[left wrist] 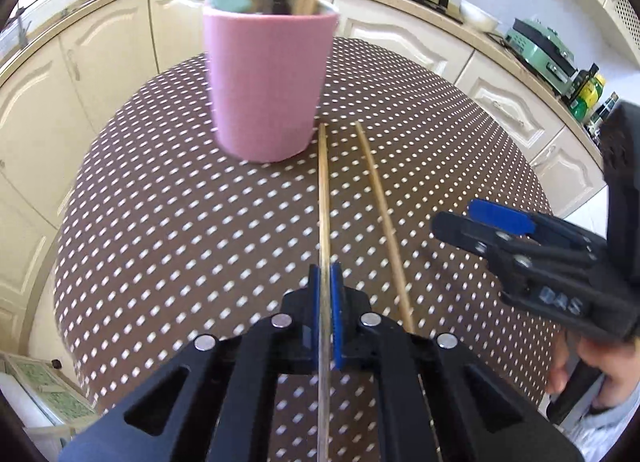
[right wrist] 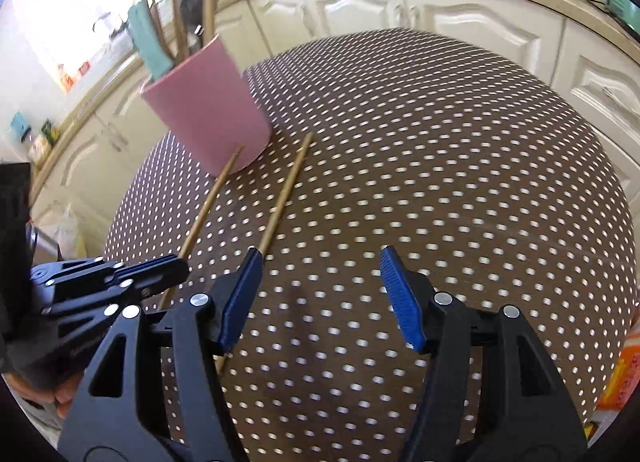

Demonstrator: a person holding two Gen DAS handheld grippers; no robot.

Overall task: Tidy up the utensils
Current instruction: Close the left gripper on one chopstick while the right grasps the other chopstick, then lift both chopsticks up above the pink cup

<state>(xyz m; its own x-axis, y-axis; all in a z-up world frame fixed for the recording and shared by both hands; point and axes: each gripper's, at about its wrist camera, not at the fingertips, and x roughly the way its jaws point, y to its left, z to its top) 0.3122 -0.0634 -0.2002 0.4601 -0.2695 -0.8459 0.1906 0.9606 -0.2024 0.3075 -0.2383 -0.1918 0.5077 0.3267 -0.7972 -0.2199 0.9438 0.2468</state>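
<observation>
my left gripper (left wrist: 327, 298) has its jaws pinching one chopstick (left wrist: 323, 190) beside the pink cup (left wrist: 266, 86); my right gripper (right wrist: 320, 294) jaws stand spread, second chopstick (right wrist: 285, 192) on the counter (right wrist: 440, 182).

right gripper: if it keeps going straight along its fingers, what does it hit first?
Probably just the brown dotted tablecloth. The right gripper is open with nothing between its fingers, angled down at bare cloth. The loose wooden chopstick lies beside its left finger, likely just off that line.

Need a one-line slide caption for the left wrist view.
Left hand-held gripper shut on one chopstick; second chopstick lies beside it, pink cup ahead.
</observation>
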